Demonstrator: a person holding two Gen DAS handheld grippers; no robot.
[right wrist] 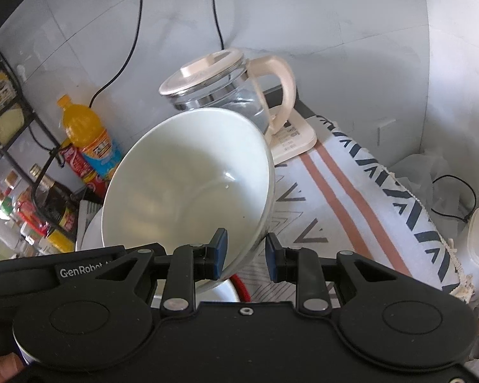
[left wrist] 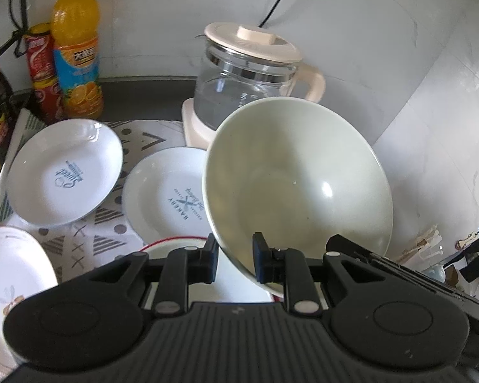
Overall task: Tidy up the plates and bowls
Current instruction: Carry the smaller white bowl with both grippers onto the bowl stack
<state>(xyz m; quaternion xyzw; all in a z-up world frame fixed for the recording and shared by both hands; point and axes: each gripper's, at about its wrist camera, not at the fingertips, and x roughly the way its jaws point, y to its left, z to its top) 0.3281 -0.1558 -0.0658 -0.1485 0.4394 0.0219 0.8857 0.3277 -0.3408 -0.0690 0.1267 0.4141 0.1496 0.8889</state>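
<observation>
A large pale green bowl point(left wrist: 298, 182) is held tilted above the mat by both grippers. My left gripper point(left wrist: 234, 260) is shut on its lower rim. In the right wrist view the same bowl point(right wrist: 188, 188) sits between the pads of my right gripper point(right wrist: 246, 257), the left pad inside the bowl, the right pad a little off the outer wall. A red-rimmed white bowl point(left wrist: 175, 244) lies right under it, mostly hidden. Two white printed plates point(left wrist: 65, 172) point(left wrist: 171, 194) and a third decorated plate point(left wrist: 11, 284) lie on the patterned mat point(left wrist: 79, 242).
A glass kettle with cream lid point(left wrist: 250, 73) stands on its base just behind the bowl. An orange juice bottle point(left wrist: 76, 48), red cans point(left wrist: 43, 70) and dark bottles stand at the back left. A wire rack point(right wrist: 12, 121) and cords hang near the wall.
</observation>
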